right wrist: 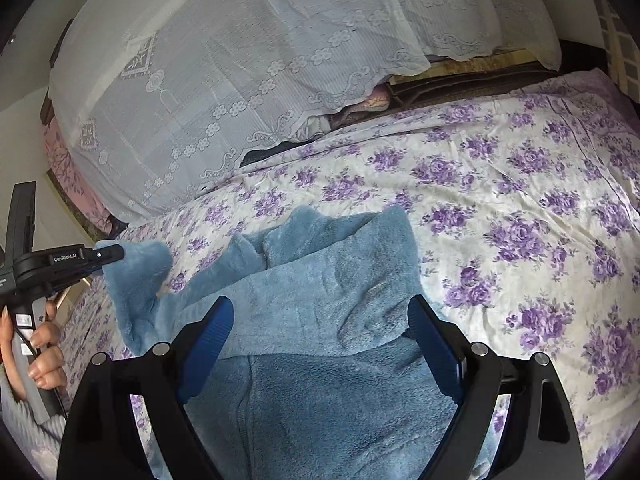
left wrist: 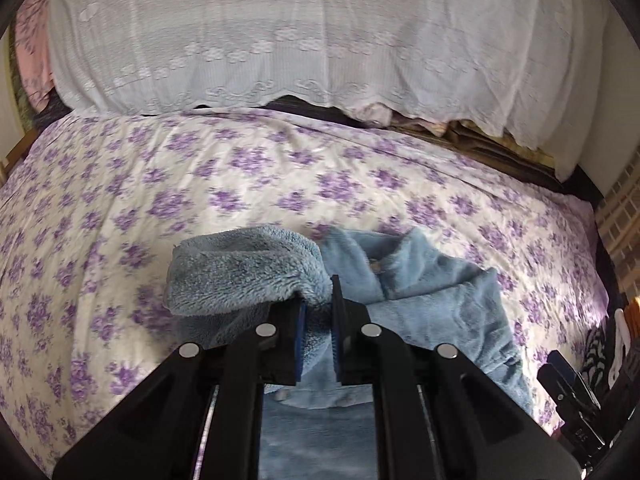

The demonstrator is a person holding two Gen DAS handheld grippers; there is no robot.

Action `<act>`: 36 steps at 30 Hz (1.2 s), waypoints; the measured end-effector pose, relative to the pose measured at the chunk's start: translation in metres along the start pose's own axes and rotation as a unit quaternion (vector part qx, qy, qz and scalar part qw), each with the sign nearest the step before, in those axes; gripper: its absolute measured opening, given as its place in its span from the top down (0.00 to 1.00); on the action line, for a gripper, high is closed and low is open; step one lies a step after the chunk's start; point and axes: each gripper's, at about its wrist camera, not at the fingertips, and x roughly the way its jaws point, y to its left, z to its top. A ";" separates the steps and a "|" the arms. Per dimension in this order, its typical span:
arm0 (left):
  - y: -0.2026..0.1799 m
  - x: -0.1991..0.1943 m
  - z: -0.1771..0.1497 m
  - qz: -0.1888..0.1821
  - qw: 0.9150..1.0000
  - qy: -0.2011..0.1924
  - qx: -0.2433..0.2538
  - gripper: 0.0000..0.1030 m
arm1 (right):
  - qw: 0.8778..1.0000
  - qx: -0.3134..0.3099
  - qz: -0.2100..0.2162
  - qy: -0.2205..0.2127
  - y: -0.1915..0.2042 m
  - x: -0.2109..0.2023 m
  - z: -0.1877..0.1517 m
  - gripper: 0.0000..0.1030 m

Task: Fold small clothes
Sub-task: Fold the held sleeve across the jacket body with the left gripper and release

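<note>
A small blue fleece garment (right wrist: 320, 360) lies on the flowered bed sheet (right wrist: 520, 208), its hood end pointing away from me. My left gripper (left wrist: 320, 294) is shut on a fluffy sleeve end (left wrist: 240, 272), which is lifted off the sheet and folded toward the garment's body (left wrist: 432, 300). In the right wrist view the left gripper (right wrist: 110, 255) holds that sleeve (right wrist: 136, 280) up at the left, with a hand (right wrist: 44, 354) on its handle. My right gripper (right wrist: 322, 320) stands open low over the garment's middle, with cloth below its blue pads (right wrist: 212, 328) but nothing pinched.
A white lace cover (left wrist: 280, 32) drapes a tall pile along the far side of the bed. Pink bedding (left wrist: 34, 48) shows at its left. Flowered sheet (left wrist: 100, 220) spreads left and right of the garment. A tiled wall (left wrist: 624, 208) stands at the right.
</note>
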 end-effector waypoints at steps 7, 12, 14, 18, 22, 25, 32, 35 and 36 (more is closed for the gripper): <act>-0.066 0.022 -0.011 -0.034 0.998 0.022 0.044 0.91 | 0.999 0.042 0.000 -0.003 -0.023 0.000 0.006 0.13; -0.105 0.048 -0.029 -0.056 0.995 0.052 0.068 0.91 | 0.998 0.065 -0.004 -0.004 -0.036 0.001 0.008 0.13; -0.115 0.058 -0.037 -0.054 0.994 0.060 0.077 0.91 | 0.997 0.071 -0.006 -0.005 -0.040 0.001 0.009 0.13; -0.132 0.078 -0.059 -0.044 0.990 0.081 0.106 0.85 | 0.996 0.084 -0.012 -0.005 -0.048 0.002 0.009 0.13; -0.136 0.081 -0.080 -0.040 0.986 0.093 0.131 0.49 | 0.995 0.096 -0.012 -0.004 -0.053 0.004 0.009 0.13; -0.124 0.061 -0.085 -0.042 0.987 0.075 0.138 0.33 | 0.996 0.089 -0.009 -0.005 -0.051 0.004 0.008 0.13; -0.042 0.021 -0.081 0.019 0.996 0.023 0.088 0.21 | 0.998 0.049 0.021 0.016 -0.029 0.012 0.001 0.14; 0.003 0.023 -0.077 0.075 0.996 0.020 0.044 0.20 | 0.999 0.032 0.026 0.031 -0.020 0.020 -0.003 0.14; 0.018 0.026 -0.078 0.087 0.996 0.026 0.025 0.20 | 0.999 0.031 0.017 0.033 -0.019 0.022 -0.005 0.14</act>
